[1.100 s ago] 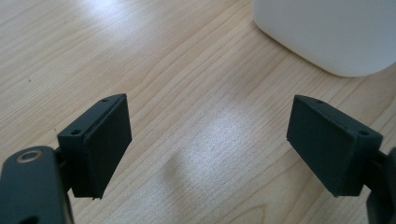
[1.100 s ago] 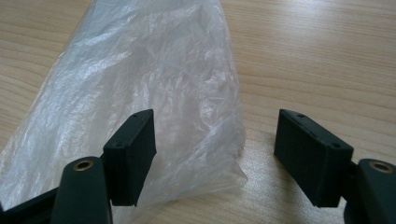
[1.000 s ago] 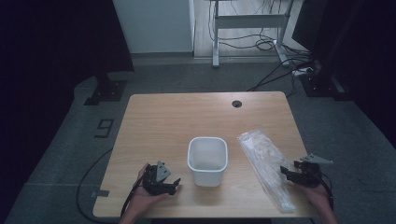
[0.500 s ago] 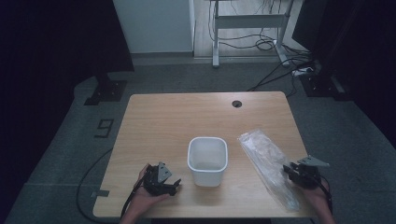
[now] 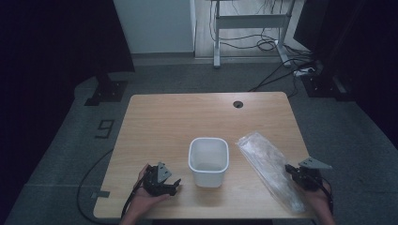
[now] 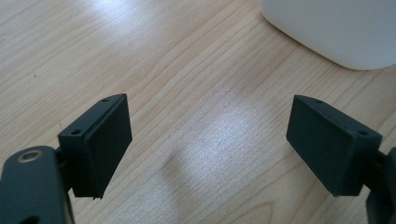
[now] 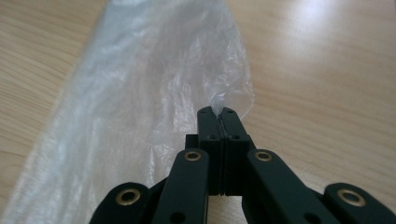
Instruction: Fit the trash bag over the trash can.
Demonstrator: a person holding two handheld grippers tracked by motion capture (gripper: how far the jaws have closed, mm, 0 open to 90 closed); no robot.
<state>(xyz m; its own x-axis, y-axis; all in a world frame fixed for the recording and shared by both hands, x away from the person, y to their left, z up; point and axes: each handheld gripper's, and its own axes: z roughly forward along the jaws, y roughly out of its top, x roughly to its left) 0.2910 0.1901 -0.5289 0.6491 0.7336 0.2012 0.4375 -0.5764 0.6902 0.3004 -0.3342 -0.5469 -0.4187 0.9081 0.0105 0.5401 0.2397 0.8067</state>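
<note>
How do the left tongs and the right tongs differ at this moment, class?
The left tongs stand wide open over bare table; the right tongs are shut, having just closed. The left tongs grip nothing; the right tongs pinch the clear plastic bag. Both have black jaws.

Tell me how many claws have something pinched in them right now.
1. The right claw is shut on the edge of the clear plastic bag. The left claw stands open over bare table beside the white bin.
</note>
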